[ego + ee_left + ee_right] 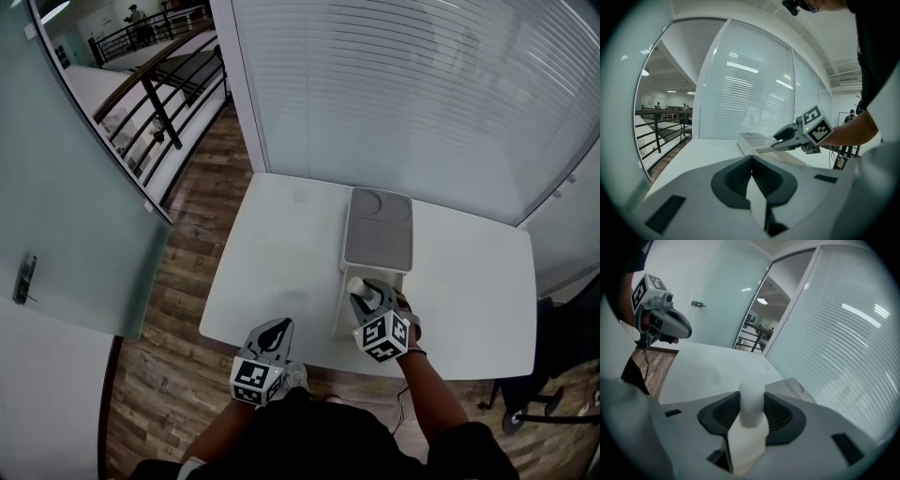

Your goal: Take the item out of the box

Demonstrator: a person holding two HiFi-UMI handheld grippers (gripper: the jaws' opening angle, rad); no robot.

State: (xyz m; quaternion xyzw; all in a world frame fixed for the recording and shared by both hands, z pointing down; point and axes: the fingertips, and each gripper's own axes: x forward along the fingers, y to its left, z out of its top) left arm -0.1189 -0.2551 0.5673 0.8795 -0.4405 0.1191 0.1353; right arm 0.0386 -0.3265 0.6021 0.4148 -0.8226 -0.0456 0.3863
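Observation:
A white box (pixel 339 302) stands open on the white table (pixel 281 253), its grey lid (pixel 378 230) folded back toward the window. My right gripper (pixel 362 291) hangs just above the box, shut on a white cylinder-shaped item (pixel 355 285). The right gripper view shows that item (pixel 751 401) upright between the dark pads (pixel 780 416), with the lid (pixel 793 386) beyond. My left gripper (pixel 278 330) rests at the table's front edge, left of the box. In its own view the jaws meet with nothing between them (pixel 752 164), and the right gripper (pixel 780 137) hovers over the box (pixel 752 140).
A wall of window blinds (pixel 403 94) runs behind the table. A frosted glass door (pixel 56 206) and a railing (pixel 155 94) stand at the left over wooden floor (pixel 192 234). A chair base (pixel 530 408) sits off the table's right front corner.

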